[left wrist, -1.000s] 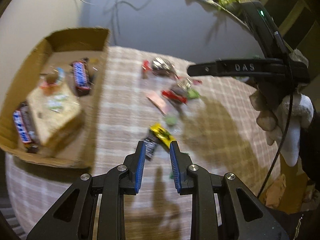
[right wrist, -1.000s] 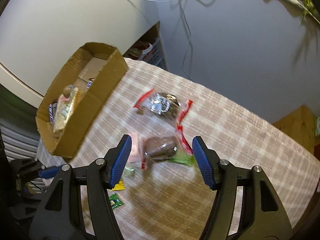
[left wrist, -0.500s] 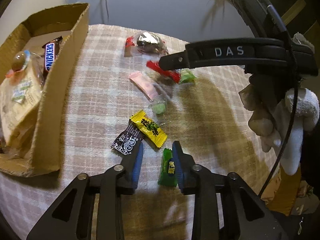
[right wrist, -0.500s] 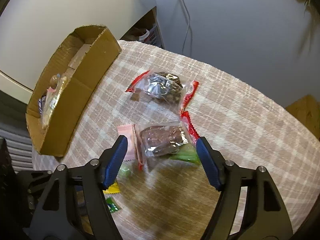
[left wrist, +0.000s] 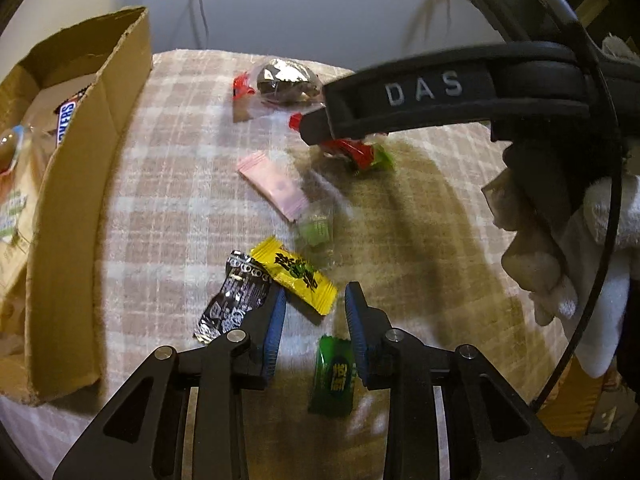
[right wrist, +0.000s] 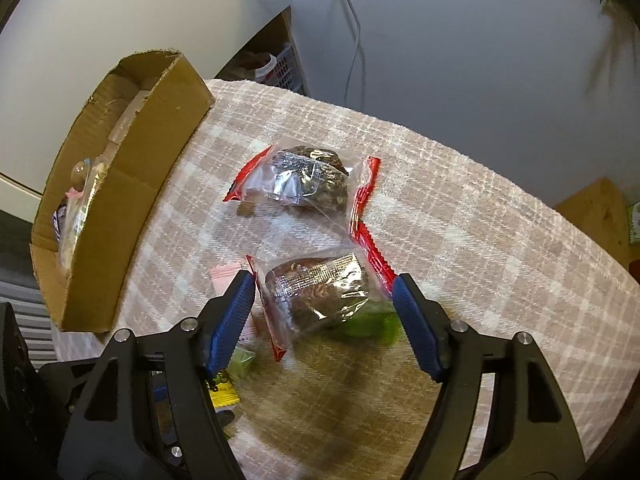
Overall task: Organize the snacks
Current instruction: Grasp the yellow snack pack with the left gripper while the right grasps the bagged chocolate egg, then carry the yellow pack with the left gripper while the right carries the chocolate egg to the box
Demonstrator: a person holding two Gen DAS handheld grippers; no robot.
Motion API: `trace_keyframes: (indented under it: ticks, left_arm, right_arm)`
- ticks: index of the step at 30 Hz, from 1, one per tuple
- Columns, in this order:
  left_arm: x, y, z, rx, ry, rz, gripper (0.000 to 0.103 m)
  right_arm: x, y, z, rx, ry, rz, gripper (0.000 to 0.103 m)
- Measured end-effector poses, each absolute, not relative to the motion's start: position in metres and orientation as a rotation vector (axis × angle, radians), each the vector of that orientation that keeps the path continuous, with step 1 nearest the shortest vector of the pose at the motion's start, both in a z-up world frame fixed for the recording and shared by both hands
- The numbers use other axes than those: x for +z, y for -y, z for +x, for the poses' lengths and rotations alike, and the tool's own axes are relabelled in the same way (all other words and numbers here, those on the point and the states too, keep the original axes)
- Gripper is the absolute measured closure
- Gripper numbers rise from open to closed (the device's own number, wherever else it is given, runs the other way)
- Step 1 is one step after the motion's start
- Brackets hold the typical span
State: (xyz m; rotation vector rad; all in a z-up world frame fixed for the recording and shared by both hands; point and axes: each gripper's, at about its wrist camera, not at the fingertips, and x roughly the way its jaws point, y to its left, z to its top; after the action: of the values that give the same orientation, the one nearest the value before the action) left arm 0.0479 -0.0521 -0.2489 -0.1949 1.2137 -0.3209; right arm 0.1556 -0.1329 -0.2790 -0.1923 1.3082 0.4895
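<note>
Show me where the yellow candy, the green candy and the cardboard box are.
yellow candy (left wrist: 294,275), left wrist view, middle of the wrapper.
green candy (left wrist: 334,376), left wrist view, middle of the wrapper.
cardboard box (right wrist: 132,200), right wrist view, outer side wall.

A table covered in a beige checked cloth (left wrist: 168,184) carries a cardboard box (left wrist: 84,208) at its left edge. Loose on the cloth lie two clear red-edged snack bags (right wrist: 308,184) (right wrist: 320,292), a pink packet (left wrist: 276,188), a yellow candy (left wrist: 296,274), a black wrapper (left wrist: 232,300) and a green candy (left wrist: 334,376).

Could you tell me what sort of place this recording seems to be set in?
Probably a room in a home: a small table under a checked cloth, a cardboard box of snacks on it, cables hanging down a plain wall, and storage baskets behind.
</note>
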Motion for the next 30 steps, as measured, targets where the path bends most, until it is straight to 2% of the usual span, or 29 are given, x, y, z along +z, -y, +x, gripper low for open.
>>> trace_keyframes:
  ticks: [4,12,15,18,30]
  left_arm:
    - [-0.248,0.05,0.053,-0.312,-1.204,-0.188,0.074]
    - [-0.245,0.059,0.063,-0.319,-1.17,-0.112,0.074]
    - [-0.244,0.07,0.062,-0.331,-1.158,-0.045,0.088]
    - [-0.244,0.072,0.064,-0.331,-1.155,-0.057,0.093]
    - [-0.24,0.019,0.06,-0.304,-1.174,-0.207,0.096]
  right_arm:
    - [-0.281,0.135,0.157,0.486,-1.308,-0.214,0.03]
    - [-0.285,0.15,0.156,0.466,-1.313,-0.24,0.041]
    - [-0.287,0.155,0.155,0.456,-1.316,-0.261,0.044]
    - [-0.29,0.159,0.156,0.45,-1.313,-0.257,0.046]
    - [-0.282,0.183,0.15,0.462,-1.295,-0.22,0.05]
